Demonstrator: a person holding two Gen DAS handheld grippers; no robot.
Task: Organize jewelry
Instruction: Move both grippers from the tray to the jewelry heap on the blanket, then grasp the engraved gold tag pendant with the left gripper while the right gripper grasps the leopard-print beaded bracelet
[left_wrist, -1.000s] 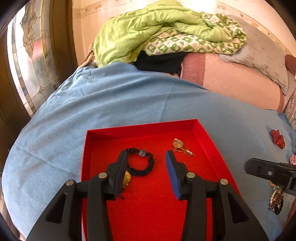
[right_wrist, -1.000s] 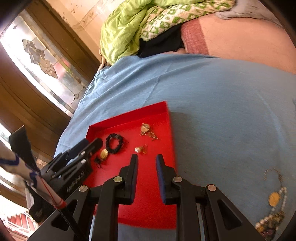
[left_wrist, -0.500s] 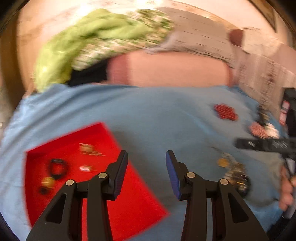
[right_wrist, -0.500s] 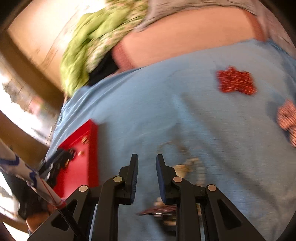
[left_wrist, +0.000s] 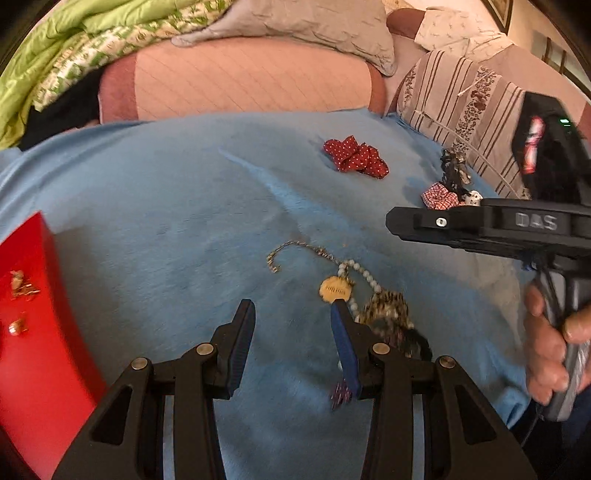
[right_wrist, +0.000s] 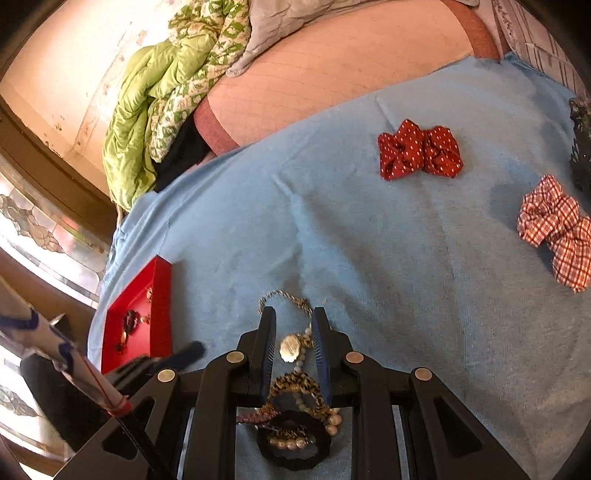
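Lying on the blue blanket (right_wrist: 369, 240): tangled jewelry pile (right_wrist: 295, 398), chain, beads, gold pendant (left_wrist: 335, 289). Right gripper (right_wrist: 293, 345) straddles it, fingers narrowly parted, gripping nothing. Left gripper (left_wrist: 293, 341) hovers just beside, fingers apart, empty. Red tray (left_wrist: 33, 332) holding small gold pieces sits well apart, leftward.

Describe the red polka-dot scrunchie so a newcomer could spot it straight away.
Start at the light blue blanket covering the bed, then look toward its far side near the pink quilted cushion. The dark red fabric scrunchie with small white dots lies there alone; the neighbouring red-and-white checked scrunchie is gingham, not dotted.
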